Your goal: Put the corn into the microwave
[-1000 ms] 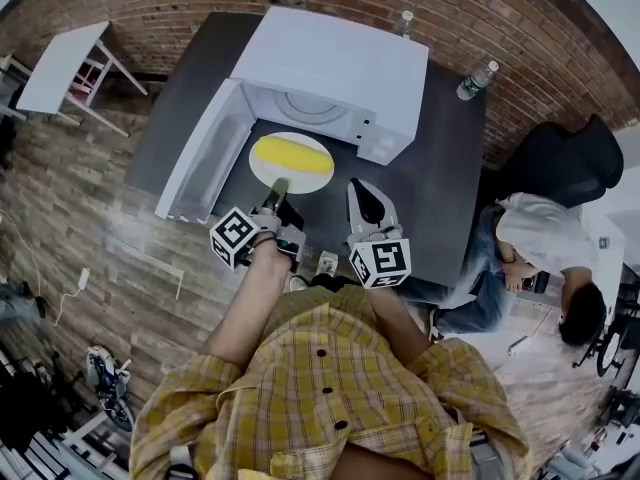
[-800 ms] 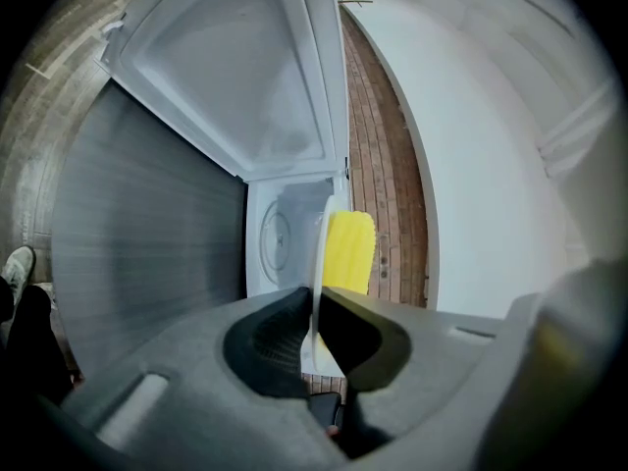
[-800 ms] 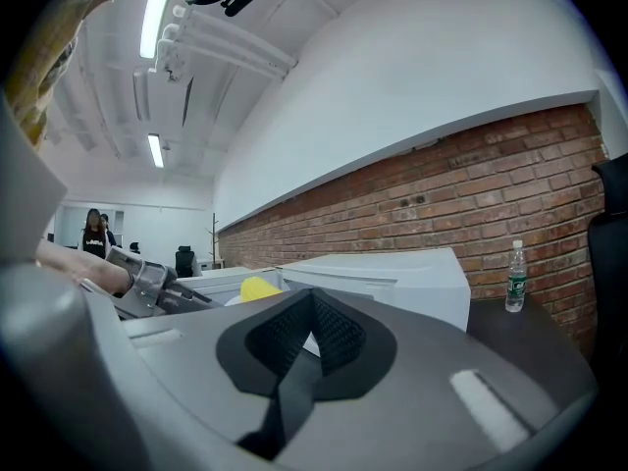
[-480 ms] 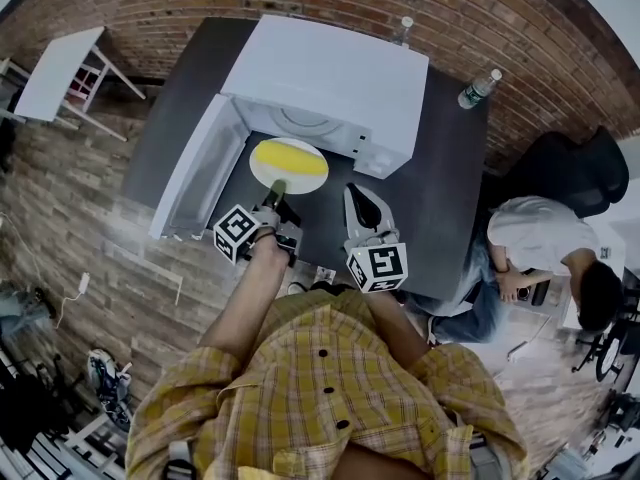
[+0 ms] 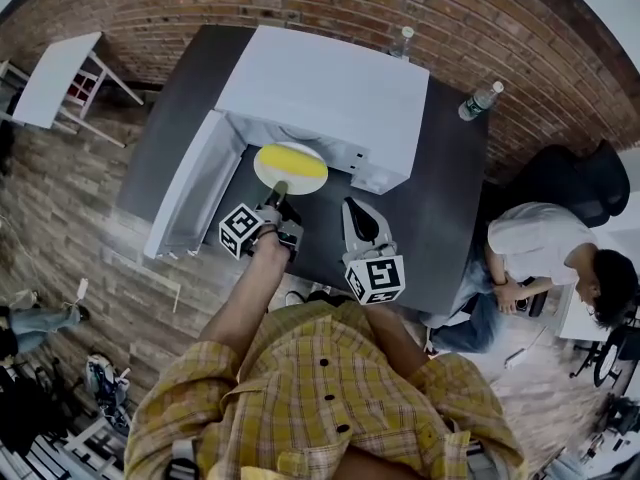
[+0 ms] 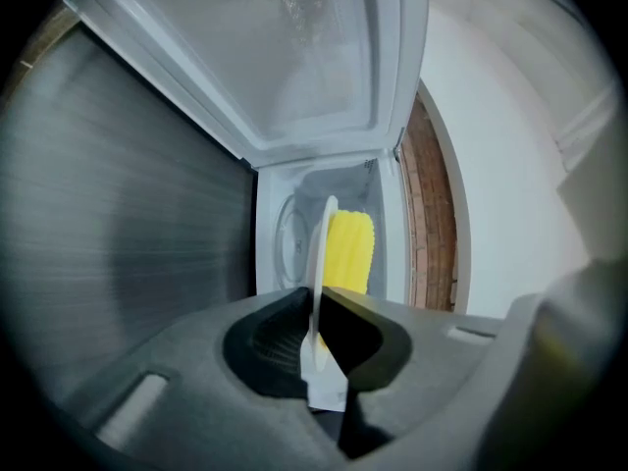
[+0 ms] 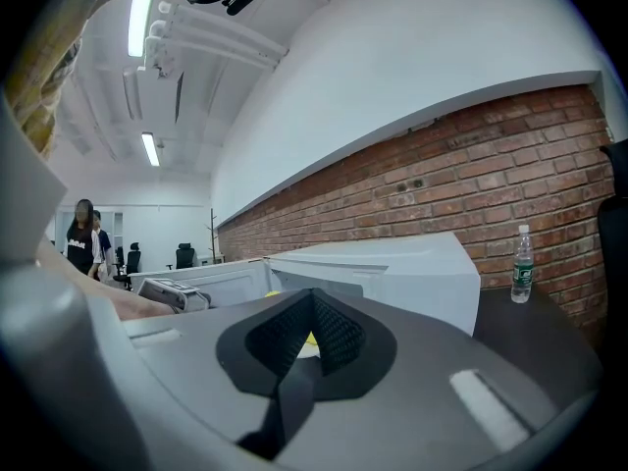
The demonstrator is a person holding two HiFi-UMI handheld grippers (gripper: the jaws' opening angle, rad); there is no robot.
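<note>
Beyond the left gripper (image 6: 316,307), whose fingers pinch the white plate (image 6: 322,248) by its rim, the corn (image 6: 349,253) lies at the mouth of the microwave (image 5: 330,78). Held by one edge, the plate could sag and roll the corn off. The right gripper (image 7: 312,312) has its fingers pressed together, empty.

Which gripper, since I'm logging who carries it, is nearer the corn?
Left. The left gripper is shut on the rim of the plate bearing the corn, at the mouth of the microwave; the right gripper hangs shut and empty, apart, off to the plate's right.
</note>
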